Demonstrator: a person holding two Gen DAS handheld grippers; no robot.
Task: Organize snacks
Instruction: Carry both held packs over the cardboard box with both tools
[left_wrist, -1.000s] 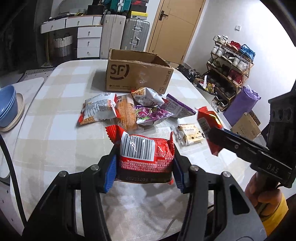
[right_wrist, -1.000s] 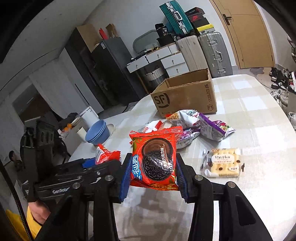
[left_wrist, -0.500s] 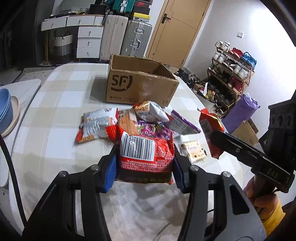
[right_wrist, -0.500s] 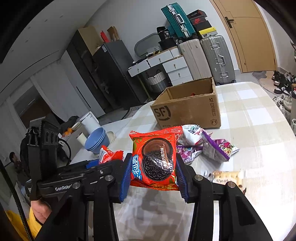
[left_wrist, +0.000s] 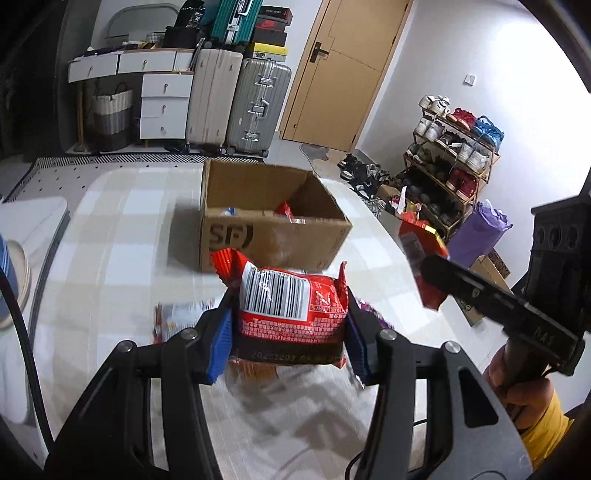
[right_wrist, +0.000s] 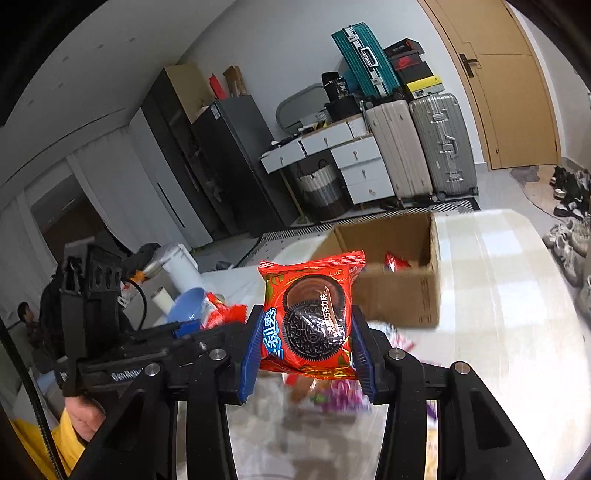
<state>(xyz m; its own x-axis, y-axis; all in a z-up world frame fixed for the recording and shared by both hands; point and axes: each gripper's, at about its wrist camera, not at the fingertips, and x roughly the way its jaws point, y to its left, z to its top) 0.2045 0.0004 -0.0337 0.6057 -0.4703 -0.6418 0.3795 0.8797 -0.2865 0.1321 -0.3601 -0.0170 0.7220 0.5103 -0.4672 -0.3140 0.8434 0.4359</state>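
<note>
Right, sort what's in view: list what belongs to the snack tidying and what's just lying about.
Job:
left gripper, shut on red pack
right gripper, shut on Oreo pack
box, some snacks already inside
loose snacks on table

Lying about:
suitcases
drawers
shoe rack
bowls
door

Both grippers, the left gripper (left_wrist: 290, 328) and the right gripper (right_wrist: 304, 350), are built from matte black frames with silver screw heads and blue ribbed finger pads (left_wrist: 221, 341). White lettering is printed on the bodies. Bare skin and a yellow sleeve (left_wrist: 543, 432) can be seen behind.
</note>
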